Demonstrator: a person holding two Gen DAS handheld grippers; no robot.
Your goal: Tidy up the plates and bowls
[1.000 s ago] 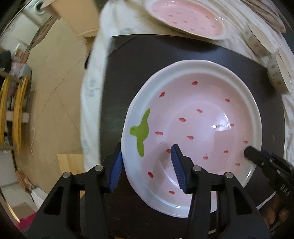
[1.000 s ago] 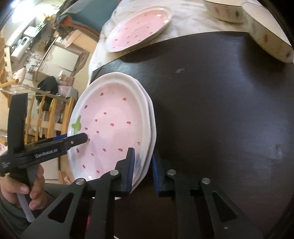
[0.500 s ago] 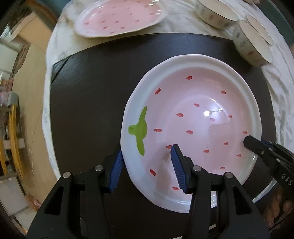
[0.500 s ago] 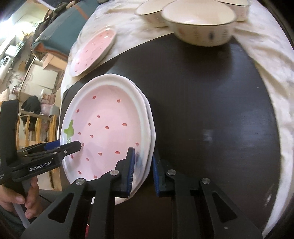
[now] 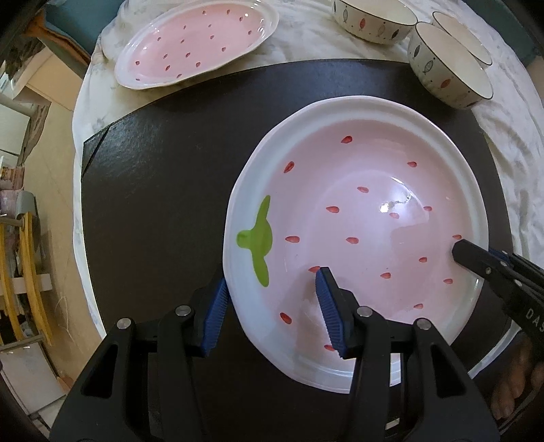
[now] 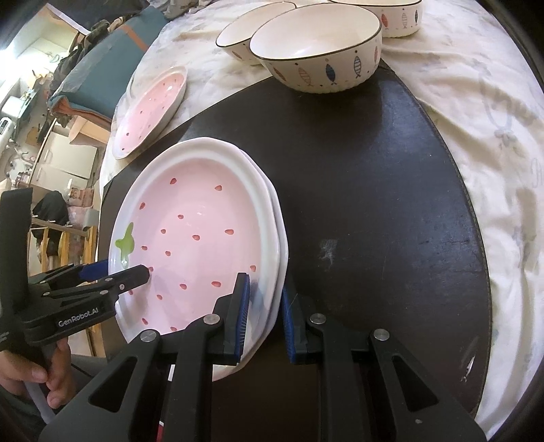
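Observation:
Two stacked pink strawberry plates, the top plate [image 5: 374, 210] [image 6: 204, 231] on a lower plate [image 6: 280, 244], are held over a dark mat [image 5: 153, 170] [image 6: 374, 204]. My left gripper [image 5: 270, 309] [image 6: 119, 272] is shut across their left rim, one pad outside and one inside the dish. My right gripper [image 6: 265, 316] [image 5: 476, 251] is shut on both rims at the opposite side. A third strawberry plate [image 5: 197, 44] [image 6: 153, 105] lies on the white cloth beyond the mat.
Three fish-patterned bowls [image 5: 448, 71] [image 5: 370, 17] [image 5: 465, 34] stand at the mat's far right edge; the nearest bowl [image 6: 319, 51] overlaps the mat. A white tablecloth [image 6: 493, 136] surrounds the mat. The table edge and floor with wooden furniture [image 5: 20, 272] lie to the left.
Both grippers have carried the plate stack sideways from the table's edge to over the middle of the mat. The bowls and the third plate have come fully into view.

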